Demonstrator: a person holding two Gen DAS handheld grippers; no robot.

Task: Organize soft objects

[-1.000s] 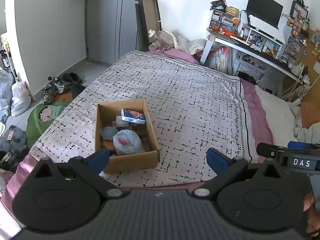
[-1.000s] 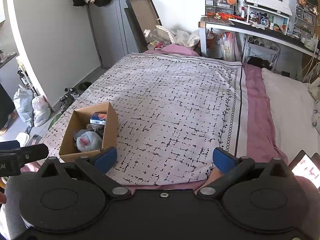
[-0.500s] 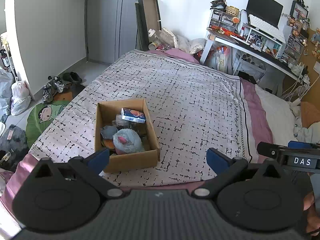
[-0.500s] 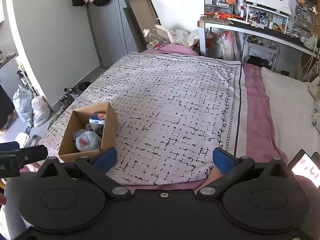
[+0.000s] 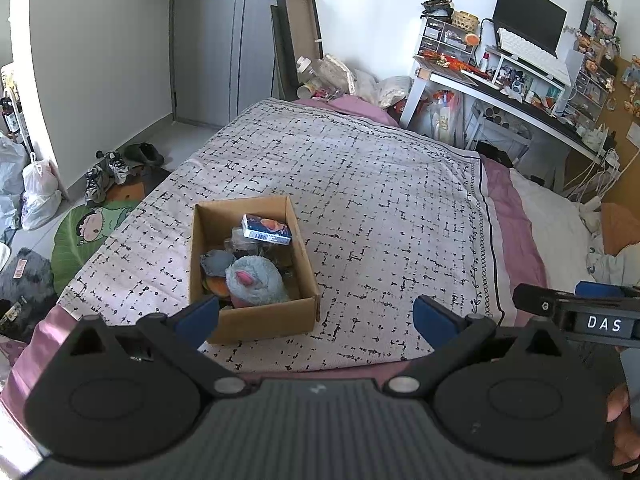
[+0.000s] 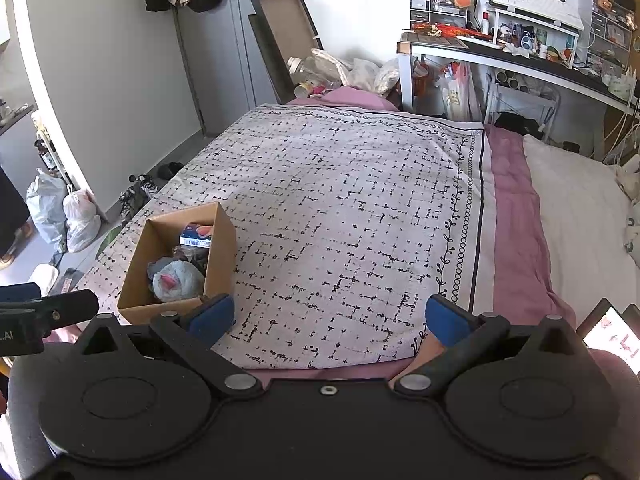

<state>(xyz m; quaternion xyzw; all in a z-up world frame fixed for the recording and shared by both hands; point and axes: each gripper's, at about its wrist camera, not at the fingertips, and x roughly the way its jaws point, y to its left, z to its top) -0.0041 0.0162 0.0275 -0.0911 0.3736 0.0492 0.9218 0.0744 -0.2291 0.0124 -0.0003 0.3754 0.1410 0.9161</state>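
A brown cardboard box (image 5: pixel 256 320) sits on the patterned bedspread (image 5: pixel 360 200) near the bed's foot. It holds a grey-blue plush toy (image 5: pixel 252 280) with a pink ear, a small blue packet (image 5: pixel 266 229) and other soft items. My left gripper (image 5: pixel 316 314) is open and empty, just short of the box's near wall. In the right wrist view the box (image 6: pixel 136 308) lies at the lower left with the plush (image 6: pixel 176 280) inside. My right gripper (image 6: pixel 328 314) is open and empty above the bedspread (image 6: pixel 340 220), to the right of the box.
A cluttered desk (image 5: pixel 520 92) with a monitor stands at the back right. Pillows and bedding (image 6: pixel 580 220) lie on the right. Shoes (image 5: pixel 108 168), bags (image 5: pixel 36 196) and a green mat (image 5: pixel 80 236) lie on the floor at left. A flat cardboard sheet (image 6: pixel 288 32) leans by the door.
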